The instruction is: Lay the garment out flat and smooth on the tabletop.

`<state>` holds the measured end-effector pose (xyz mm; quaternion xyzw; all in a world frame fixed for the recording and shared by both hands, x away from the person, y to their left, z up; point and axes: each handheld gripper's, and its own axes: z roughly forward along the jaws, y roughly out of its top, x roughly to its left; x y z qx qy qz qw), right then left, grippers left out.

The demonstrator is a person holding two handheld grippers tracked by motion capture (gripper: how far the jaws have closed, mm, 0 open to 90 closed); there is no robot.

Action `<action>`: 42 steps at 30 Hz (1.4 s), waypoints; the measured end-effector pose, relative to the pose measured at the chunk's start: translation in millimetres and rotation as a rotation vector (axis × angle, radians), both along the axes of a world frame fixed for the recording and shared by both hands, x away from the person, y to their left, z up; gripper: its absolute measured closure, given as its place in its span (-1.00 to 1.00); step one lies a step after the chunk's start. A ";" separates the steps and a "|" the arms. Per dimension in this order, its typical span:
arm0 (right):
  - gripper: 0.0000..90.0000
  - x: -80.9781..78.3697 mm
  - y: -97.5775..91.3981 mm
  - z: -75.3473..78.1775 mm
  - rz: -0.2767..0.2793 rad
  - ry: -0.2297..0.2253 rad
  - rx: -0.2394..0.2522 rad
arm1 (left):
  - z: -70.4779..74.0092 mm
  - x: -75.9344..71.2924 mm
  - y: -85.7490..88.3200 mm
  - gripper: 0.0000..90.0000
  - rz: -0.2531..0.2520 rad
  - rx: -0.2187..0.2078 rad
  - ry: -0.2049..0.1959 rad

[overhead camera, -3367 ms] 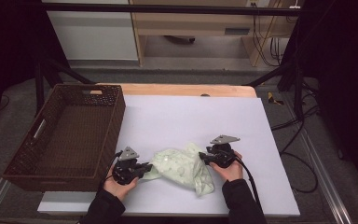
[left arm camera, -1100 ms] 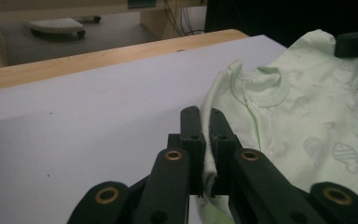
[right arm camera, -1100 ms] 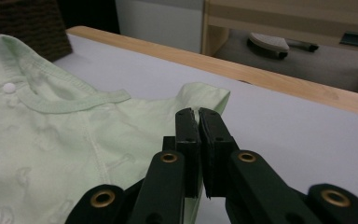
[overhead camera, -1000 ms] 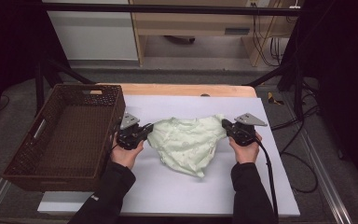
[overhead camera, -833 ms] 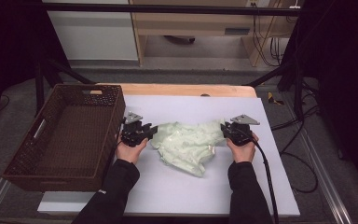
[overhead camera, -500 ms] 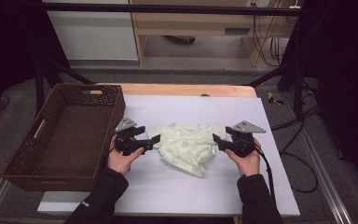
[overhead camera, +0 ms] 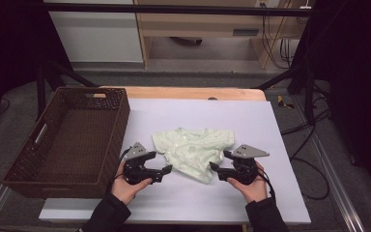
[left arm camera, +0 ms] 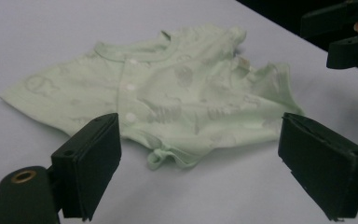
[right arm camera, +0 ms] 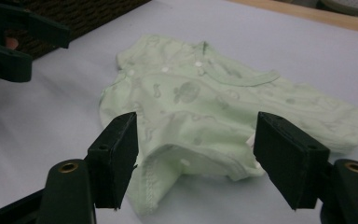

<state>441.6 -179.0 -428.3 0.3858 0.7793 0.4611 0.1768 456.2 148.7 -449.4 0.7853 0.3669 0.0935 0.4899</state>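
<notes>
A pale green baby shirt lies spread on the white mat, neck opening toward the far side. My left gripper sits at its near left, jaws pointing at it. The jaws have just been opening and stand open. In the left gripper view the shirt lies just ahead of the left gripper, with no pad touching it. My right gripper rests at the shirt's near right and has also just been opening. In the right gripper view the shirt's hem lies loose between the open pads of the right gripper.
A brown wicker basket stands on the left, its wall close to my left hand. The white mat covers a wooden table. Cables hang off the right side.
Both grippers held the shirt stretched between them farther back on the table. They have let it go, opened, and drawn back toward the near edge. The shirt now lies flat.
</notes>
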 end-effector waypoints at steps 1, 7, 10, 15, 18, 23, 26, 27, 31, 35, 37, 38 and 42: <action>-0.29 0.1 2.0 -1.8 0.006 0.007 -0.001 | -3.0 0.1 -3.1 -0.72 0.001 0.012 0.005; -0.23 1.9 14.7 -15.6 0.025 0.038 -0.037 | -18.3 1.1 -20.0 -0.55 -0.002 0.068 0.016; -0.13 3.8 20.3 -22.3 0.019 0.028 -0.073 | -22.2 0.7 -29.4 -0.34 -0.016 0.101 0.005; 0.36 8.9 18.3 -28.3 -0.011 0.040 -0.102 | -29.6 1.5 -42.7 0.07 -0.039 0.163 -0.010; 0.67 10.9 14.6 -29.0 -0.008 0.054 -0.097 | -32.1 2.9 -44.7 0.23 -0.037 0.169 -0.020; 0.95 11.6 11.2 -26.8 0.003 0.076 -0.069 | -33.9 6.7 -44.4 0.55 -0.038 0.150 -0.008; 1.00 11.0 9.9 -24.6 0.011 0.074 -0.051 | -35.5 7.7 -45.3 0.71 -0.043 0.155 -0.007; 1.00 10.8 9.8 -23.9 0.013 0.074 -0.046 | -36.1 8.3 -45.5 0.75 -0.045 0.156 -0.003; 1.00 9.7 9.8 -21.1 0.026 0.078 -0.041 | -36.6 9.8 -46.3 0.96 -0.055 0.162 0.013; 0.97 5.0 12.4 -17.2 0.051 0.054 -0.023 | -35.2 9.6 -44.8 0.98 -0.063 0.160 0.002; 0.81 1.2 17.5 -16.1 0.081 0.035 -0.008 | -34.8 9.6 -44.4 0.98 -0.061 0.157 -0.001; 0.73 -0.9 20.9 -16.5 0.097 0.030 -0.011 | -34.8 9.5 -44.4 0.98 -0.061 0.158 -0.001; 0.36 -2.6 39.7 -29.6 0.136 0.041 -0.043 | -34.7 9.1 -44.1 0.98 -0.062 0.157 0.001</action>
